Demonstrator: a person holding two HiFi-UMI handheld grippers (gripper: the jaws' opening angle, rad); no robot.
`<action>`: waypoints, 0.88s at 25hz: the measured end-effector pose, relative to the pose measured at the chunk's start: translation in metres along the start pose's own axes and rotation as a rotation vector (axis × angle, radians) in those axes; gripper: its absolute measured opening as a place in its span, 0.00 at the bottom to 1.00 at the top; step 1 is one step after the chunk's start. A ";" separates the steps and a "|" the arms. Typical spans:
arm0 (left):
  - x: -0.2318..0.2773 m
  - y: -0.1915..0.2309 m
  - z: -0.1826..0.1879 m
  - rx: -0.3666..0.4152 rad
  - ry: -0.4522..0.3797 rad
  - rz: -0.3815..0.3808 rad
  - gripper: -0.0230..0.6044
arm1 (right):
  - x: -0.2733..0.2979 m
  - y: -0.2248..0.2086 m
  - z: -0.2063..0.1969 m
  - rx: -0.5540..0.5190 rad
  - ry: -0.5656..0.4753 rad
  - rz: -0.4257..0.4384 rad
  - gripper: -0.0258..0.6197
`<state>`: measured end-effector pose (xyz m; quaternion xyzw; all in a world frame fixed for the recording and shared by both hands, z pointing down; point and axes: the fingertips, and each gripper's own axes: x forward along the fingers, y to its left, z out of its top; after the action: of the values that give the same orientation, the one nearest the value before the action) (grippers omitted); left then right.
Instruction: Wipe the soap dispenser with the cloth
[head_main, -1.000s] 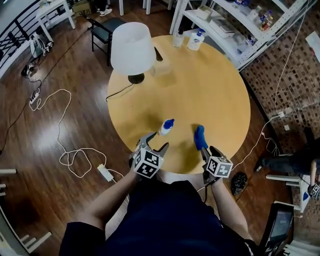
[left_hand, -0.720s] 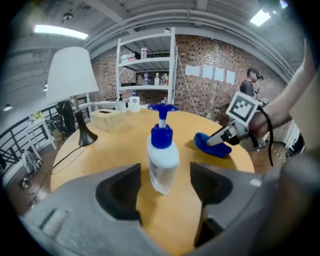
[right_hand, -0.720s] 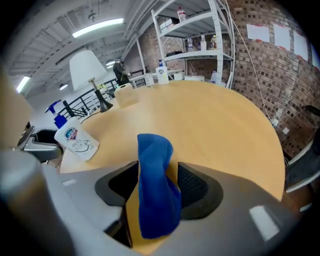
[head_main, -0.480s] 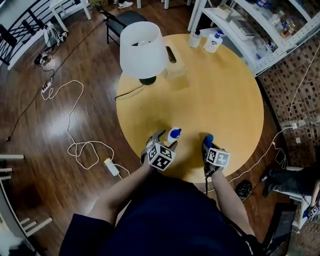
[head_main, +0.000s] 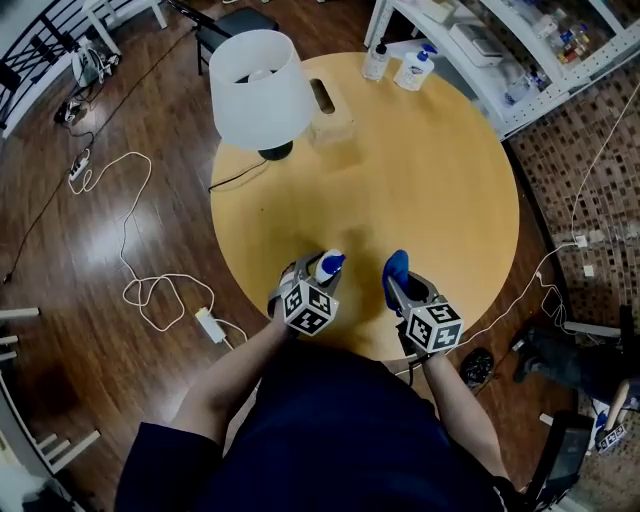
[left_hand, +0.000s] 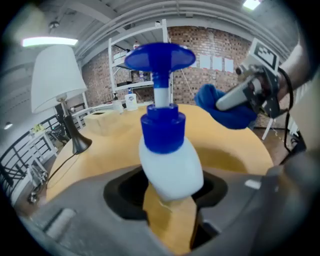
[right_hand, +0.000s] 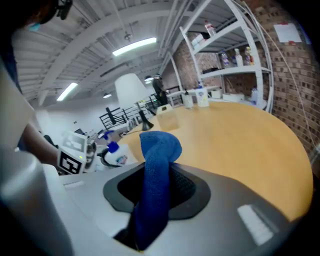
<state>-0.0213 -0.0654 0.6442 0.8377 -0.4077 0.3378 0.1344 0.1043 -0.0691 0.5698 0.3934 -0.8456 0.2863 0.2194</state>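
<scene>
A white soap dispenser (head_main: 329, 265) with a blue pump sits near the front edge of the round wooden table (head_main: 430, 180). My left gripper (head_main: 317, 277) has just been closing and now grips the bottle's body (left_hand: 170, 167), which leans slightly. To the right, my right gripper (head_main: 399, 287) has also been closing and pinches a blue cloth (head_main: 396, 267). The cloth stands up out of its jaws (right_hand: 156, 170). In the left gripper view the cloth (left_hand: 225, 107) hangs to the right of the pump, apart from it. The right gripper view shows the dispenser (right_hand: 115, 157) at the far left.
A white-shaded lamp (head_main: 258, 90) stands at the table's far left, its cord running off the edge. A small box (head_main: 328, 108) sits beside it and two bottles (head_main: 400, 65) stand at the far rim. Shelving (head_main: 500, 50) rises behind the table. Cables (head_main: 130, 250) lie on the floor to the left.
The left gripper has come down and forward onto the dispenser and closed round its body. The right gripper has shifted sideways with the cloth standing up in it.
</scene>
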 end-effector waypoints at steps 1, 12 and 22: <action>0.000 -0.002 0.001 0.018 -0.005 -0.021 0.39 | -0.001 0.014 0.016 -0.042 -0.021 0.035 0.21; 0.005 -0.044 0.012 0.022 -0.104 -0.172 0.38 | 0.015 0.137 0.068 -0.461 -0.003 0.217 0.21; 0.007 -0.045 0.013 0.027 -0.120 -0.189 0.38 | 0.006 0.113 0.044 -0.417 0.096 0.170 0.21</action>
<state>0.0223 -0.0478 0.6421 0.8928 -0.3295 0.2784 0.1299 0.0049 -0.0419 0.5055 0.2529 -0.9053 0.1411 0.3109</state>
